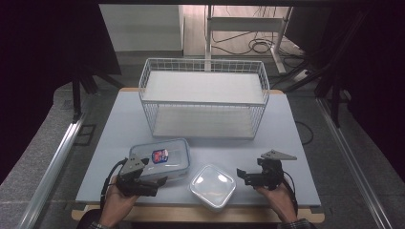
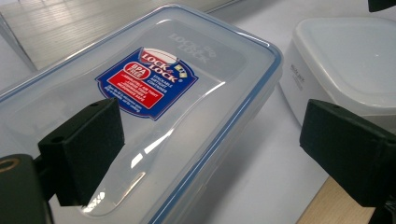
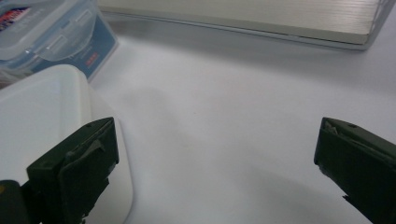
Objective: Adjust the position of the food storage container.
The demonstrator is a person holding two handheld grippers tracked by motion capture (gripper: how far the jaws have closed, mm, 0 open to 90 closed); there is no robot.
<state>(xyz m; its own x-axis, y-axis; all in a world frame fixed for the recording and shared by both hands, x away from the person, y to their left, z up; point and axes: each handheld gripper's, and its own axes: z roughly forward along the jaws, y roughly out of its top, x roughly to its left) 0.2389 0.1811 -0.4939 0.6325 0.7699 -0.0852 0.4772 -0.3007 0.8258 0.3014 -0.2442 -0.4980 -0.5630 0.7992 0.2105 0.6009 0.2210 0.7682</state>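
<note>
You are holding the left tool [image 1: 152, 183] spread over the near end of the clear container [image 1: 160, 160], lying on the tabletop [image 1: 114, 138], while the right tool [image 1: 243, 175] is waiting spread beside the white container [image 1: 213, 186], probably to straddle both.

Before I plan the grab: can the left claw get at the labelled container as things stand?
Probably yes. The left claw is open right beside the labelled container, and nothing stands between them; the white container sits off to one side.
</note>
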